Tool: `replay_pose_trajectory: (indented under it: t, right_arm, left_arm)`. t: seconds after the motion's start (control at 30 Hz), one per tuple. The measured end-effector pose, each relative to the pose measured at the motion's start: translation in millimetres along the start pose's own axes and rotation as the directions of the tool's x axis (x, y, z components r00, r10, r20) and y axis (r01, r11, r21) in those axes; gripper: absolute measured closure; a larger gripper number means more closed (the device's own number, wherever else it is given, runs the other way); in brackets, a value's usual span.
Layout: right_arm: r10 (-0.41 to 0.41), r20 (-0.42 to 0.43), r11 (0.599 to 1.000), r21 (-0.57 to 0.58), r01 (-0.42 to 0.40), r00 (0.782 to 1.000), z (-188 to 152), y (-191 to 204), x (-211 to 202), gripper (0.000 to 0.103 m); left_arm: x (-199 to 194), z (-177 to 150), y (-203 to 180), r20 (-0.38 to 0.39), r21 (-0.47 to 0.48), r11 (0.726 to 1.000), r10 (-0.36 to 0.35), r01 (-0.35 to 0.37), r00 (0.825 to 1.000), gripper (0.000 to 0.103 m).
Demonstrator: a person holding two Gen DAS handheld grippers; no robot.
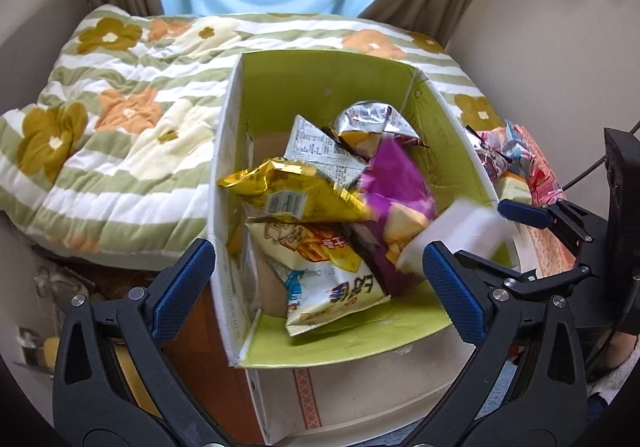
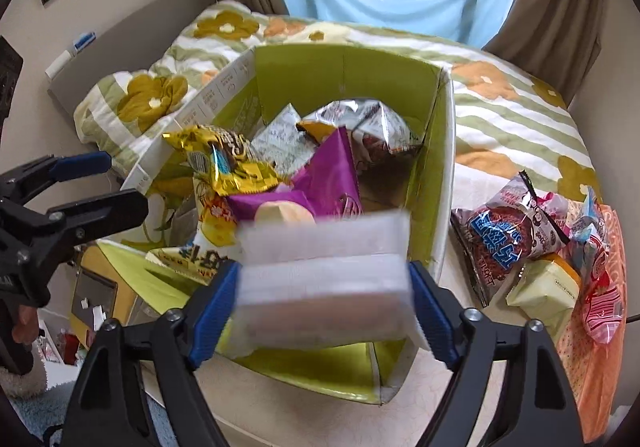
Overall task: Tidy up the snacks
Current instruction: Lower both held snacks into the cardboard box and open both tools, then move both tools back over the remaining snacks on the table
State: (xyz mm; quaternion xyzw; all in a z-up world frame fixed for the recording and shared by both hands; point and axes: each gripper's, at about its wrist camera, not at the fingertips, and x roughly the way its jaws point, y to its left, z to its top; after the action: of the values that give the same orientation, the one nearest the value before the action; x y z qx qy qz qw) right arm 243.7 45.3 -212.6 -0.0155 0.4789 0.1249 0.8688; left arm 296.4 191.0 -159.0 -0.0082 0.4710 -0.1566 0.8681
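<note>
A green-lined cardboard box (image 1: 320, 71) (image 2: 344, 67) stands on the bed and holds several snack bags: a gold one (image 1: 296, 187) (image 2: 228, 163), a purple one (image 1: 396, 183) (image 2: 332, 175), a silver one (image 1: 372, 119). My right gripper (image 2: 324, 299) is shut on a blurred white packet (image 2: 324, 267) over the box's near right corner; it also shows in the left wrist view (image 1: 460, 235). My left gripper (image 1: 320, 283) is open and empty over the box's near edge, seen at the left in the right wrist view (image 2: 116, 183).
A flowered, green-striped quilt (image 1: 120, 119) covers the bed behind and left of the box. More snack packs (image 2: 532, 247) lie on an orange cloth (image 2: 600, 347) right of the box. Curtains and a window stand behind. A second cardboard box (image 1: 340, 395) sits below.
</note>
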Motion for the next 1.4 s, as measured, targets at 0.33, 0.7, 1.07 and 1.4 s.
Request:
replay_pose_trajectory:
  t: [0.33, 0.7, 1.07, 1.4]
  right_arm:
    - [-0.003, -0.004, 1.0, 0.012, 0.003, 1.0, -12.4, 8.8, -6.1, 0.01]
    - [-0.065, 0.051, 0.994, 0.085, 0.061, 0.997, -26.1, 8.8, -33.0, 0.01]
    - [-0.172, 0.114, 0.973, 0.176, 0.15, 0.979, -45.3, -39.9, -80.1, 0.01]
    - [-0.22, 0.12, 0.955, 0.228, 0.189, 0.968, -62.3, -139.0, -114.4, 0.01]
  left_arm:
    - [2.7, -21.9, 15.4, -0.028, -0.039, 0.999, -0.02, 0.019, 0.999, 0.0]
    - [-3.9, -18.3, 2.3, -0.002, 0.024, 0.996, -0.087, 0.087, 0.996, 0.0]
    - [-2.9, 1.8, -62.1, 0.014, 0.12, 0.982, -0.149, 0.146, 0.989, 0.0]
    - [19.6, 21.5, -166.6, 0.011, 0.153, 0.974, -0.173, 0.17, 0.985, 0.0]
